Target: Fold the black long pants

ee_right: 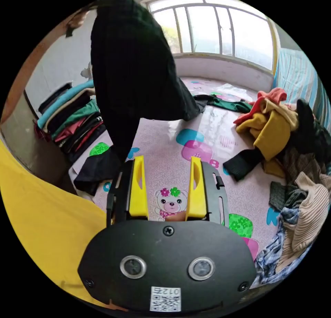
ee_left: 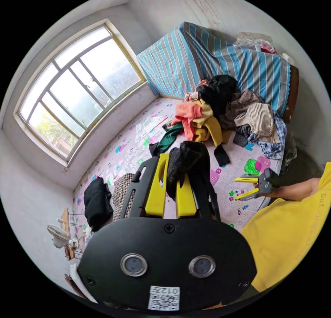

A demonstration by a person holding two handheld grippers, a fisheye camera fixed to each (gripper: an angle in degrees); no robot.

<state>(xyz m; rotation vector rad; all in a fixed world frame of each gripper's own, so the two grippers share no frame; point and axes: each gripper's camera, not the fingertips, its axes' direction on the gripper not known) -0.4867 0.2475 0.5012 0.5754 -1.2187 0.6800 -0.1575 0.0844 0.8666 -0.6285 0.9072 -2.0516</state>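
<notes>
- The left gripper [ee_left: 171, 173] has its yellow jaws clamped on a bunch of the black long pants [ee_left: 188, 159], holding them up over the patterned bed [ee_left: 138, 145].
- In the right gripper view, the pants [ee_right: 131, 63] hang with their lower end touching the bed's near edge.
- The right gripper [ee_right: 167, 175] has its jaws spread apart, holding nothing.
- A clothes pile [ee_right: 293, 149] lies toward the bed's far corner.

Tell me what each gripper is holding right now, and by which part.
The left gripper is shut on the black long pants, pinching a bunched edge at their top; which part cannot be told. The rest hangs to the mat. The right gripper is open, holding nothing.
</notes>
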